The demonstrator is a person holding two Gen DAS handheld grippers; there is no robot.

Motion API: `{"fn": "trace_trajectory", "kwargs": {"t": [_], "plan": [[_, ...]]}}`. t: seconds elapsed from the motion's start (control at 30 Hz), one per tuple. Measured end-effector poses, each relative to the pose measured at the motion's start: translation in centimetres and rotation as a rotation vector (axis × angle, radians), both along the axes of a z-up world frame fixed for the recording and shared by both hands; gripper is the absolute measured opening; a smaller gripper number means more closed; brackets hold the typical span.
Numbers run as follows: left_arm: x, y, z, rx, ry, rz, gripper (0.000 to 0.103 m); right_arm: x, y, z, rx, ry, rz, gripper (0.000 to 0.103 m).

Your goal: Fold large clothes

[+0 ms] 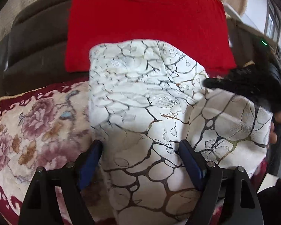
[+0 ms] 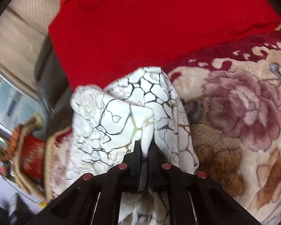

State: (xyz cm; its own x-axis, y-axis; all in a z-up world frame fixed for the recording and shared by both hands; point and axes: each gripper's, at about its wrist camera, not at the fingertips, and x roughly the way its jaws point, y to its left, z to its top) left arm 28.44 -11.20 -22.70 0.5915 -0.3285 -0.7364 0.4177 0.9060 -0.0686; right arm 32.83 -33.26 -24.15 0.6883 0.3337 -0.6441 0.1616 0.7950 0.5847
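A large white garment (image 1: 147, 101), printed all over with thin black and gold branching lines like cracked marble, lies bunched on a plush floral blanket (image 1: 28, 131), with a flat red cloth (image 1: 146, 22) spread just behind it. The right gripper (image 2: 145, 148) has its jaws clenched on a raised ridge of the white fabric — a pinched fold stands up between the black fingers, and cloth drapes away from it on both sides, which suggests the edge is being lifted so it can be carried over for a fold. The left gripper (image 1: 140, 150) hangs above the garment with its jaws released and wide apart, blue pads (image 1: 89, 161) facing inward and nothing between them; it appears poised to take a second hold or to steady the cloth. The garment looks thin, smooth and slippery, forming soft rounded folds rather than crisp creases. The blanket beneath is thick and fuzzy, cream with mauve roses and a dark red scrolled border, so it likely grips the cloth somewhat. At the far right of the left view, the other black tool is visible, blurred.
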Motion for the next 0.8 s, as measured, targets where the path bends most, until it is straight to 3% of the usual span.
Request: {"fn": "trace_trajectory", "kwargs": {"t": [0.1,0.2,0.33,0.43,0.5,0.67,0.8], "plan": [[-1.2,2.8,2.6,-0.022,-0.093,0.057,0.084,-2.8,1.1,3.4,-0.051,-0.147,0.038,0.011],[-1.4,4.7,3.6,0.014,-0.14,0.127,0.084,-4.8,2.8,6.3,-0.031,-0.258,0.12,0.011],[0.2,6.1,1.1,0.098,-0.037,0.217,0.084,-5.9,6.8,8.6,-0.044,-0.308,0.268,0.011],[1.3,6.1,-1.0,0.147,0.017,0.241,0.084,-6.2,10.3,8.5,-0.104,-0.26,0.341,0.011],[1.2,5.6,-1.5,0.134,0.044,0.232,0.084,-6.5,11.8,7.7,-0.179,-0.202,0.367,0.011],[0.7,4.2,-1.9,0.146,0.024,0.209,0.082,-7.6,10.7,4.3,-0.48,-0.029,0.233,0.009],[-0.4,2.3,-2.0,0.205,-0.034,0.158,0.072,-8.9,7.0,0.9,-0.465,0.048,0.186,0.005]]}}
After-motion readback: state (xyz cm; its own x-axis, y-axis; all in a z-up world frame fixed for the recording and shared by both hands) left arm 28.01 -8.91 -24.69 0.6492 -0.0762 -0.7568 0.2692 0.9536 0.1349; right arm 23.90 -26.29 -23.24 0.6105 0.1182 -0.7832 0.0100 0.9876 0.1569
